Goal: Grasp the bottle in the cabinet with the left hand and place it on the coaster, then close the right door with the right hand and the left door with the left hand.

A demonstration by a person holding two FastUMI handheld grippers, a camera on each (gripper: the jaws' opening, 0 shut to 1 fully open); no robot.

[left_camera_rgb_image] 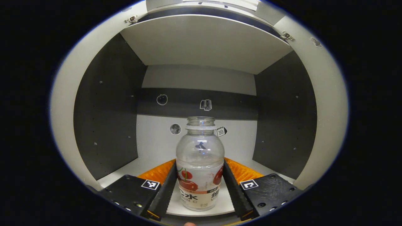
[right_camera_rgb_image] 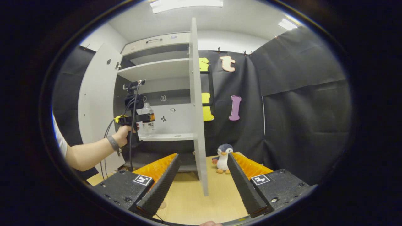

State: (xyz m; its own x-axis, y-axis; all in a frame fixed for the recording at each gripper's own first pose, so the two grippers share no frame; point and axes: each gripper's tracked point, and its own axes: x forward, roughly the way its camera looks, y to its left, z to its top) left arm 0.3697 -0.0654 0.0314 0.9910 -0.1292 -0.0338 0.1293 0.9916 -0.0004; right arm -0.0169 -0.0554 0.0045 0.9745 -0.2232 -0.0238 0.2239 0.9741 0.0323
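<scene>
Both fingers of the left gripper (left_camera_rgb_image: 200, 188) press the bottle (left_camera_rgb_image: 199, 163) inside the cabinet (left_camera_rgb_image: 201, 47) — right gripper (right_camera_rgb_image: 201, 182) gapes open before it, right door (right_camera_rgb_image: 198, 103) ajar.

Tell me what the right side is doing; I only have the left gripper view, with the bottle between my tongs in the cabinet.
Observer: The right tongs hang open and empty above the wooden table.
Operator: Report the right door.
Observer: The right door stands wide open, its edge toward the right camera.
Operator: Name anything near it.
Observer: A toy penguin stands on the table just right of that door.
</scene>
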